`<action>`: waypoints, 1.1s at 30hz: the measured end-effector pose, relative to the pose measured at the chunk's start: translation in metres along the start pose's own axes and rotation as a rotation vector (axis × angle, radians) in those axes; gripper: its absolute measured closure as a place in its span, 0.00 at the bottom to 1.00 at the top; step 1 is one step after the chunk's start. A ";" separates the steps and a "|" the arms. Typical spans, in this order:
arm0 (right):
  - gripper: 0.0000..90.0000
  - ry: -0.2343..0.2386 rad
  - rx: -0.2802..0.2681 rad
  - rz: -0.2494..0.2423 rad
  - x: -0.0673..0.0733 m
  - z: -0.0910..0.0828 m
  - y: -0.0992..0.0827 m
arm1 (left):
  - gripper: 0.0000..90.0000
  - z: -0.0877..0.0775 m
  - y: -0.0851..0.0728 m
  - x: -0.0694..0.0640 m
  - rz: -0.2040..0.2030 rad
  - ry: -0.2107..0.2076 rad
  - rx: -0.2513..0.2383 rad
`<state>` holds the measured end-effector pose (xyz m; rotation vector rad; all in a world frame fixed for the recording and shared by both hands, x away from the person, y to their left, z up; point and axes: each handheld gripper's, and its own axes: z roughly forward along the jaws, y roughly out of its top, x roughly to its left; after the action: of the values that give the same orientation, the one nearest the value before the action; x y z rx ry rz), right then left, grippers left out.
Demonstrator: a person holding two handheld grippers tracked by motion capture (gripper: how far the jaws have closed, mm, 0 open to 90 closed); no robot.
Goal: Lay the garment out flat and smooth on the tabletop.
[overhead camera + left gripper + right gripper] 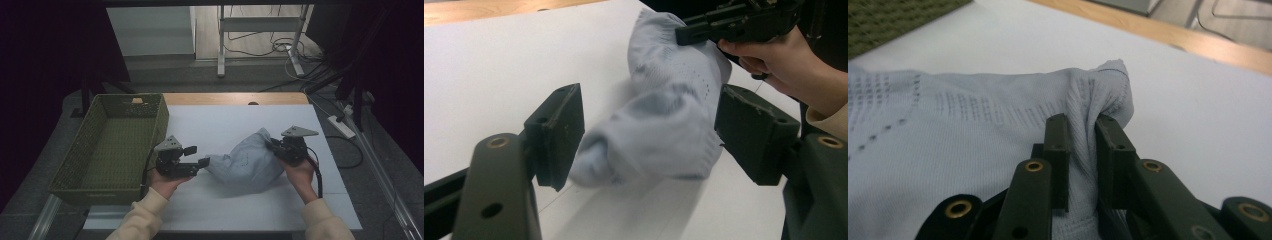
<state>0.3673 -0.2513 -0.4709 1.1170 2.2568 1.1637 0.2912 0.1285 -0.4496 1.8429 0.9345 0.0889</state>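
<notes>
In the high view, the pale blue garment (247,162) is seen lying bunched on the white table (225,210), at the centre of the tabletop, between the two grippers. The left gripper (196,156) is held at the 9 o'clock side of the garment, its jaws set wide apart and pointed towards the cloth. In the left gripper view, the near end of the garment (659,135) is seen between the two open jaws, and no pad is pressed on it. The right gripper (271,145) is positioned at the 2 o'clock side of the garment. In the right gripper view, a raised fold of the garment (1083,125) is pinched between the narrowly set jaws of the right gripper (1082,132), with the fabric gathered into a peak just beyond the pads. A green woven basket (107,175) is placed at the 9 o'clock edge of the table, beyond the left gripper. A strip of bare wood (235,98) is visible at the far, 12 o'clock edge
</notes>
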 end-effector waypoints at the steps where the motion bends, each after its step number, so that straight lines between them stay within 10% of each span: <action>1: 0.85 -0.006 0.020 0.024 -0.002 -0.005 -0.008 | 0.31 0.000 0.000 0.000 0.000 0.000 0.001; 17: 0.84 0.060 0.183 0.012 0.019 -0.029 -0.050 | 0.31 0.003 -0.002 0.002 -0.008 0.009 0.010; 33: 0.69 0.082 0.180 0.018 0.022 -0.034 -0.056 | 0.31 0.004 -0.003 0.004 -0.011 0.017 0.020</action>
<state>0.3059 -0.2707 -0.4948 1.1771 2.4600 1.0480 0.2936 0.1288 -0.4553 1.8582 0.9600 0.0891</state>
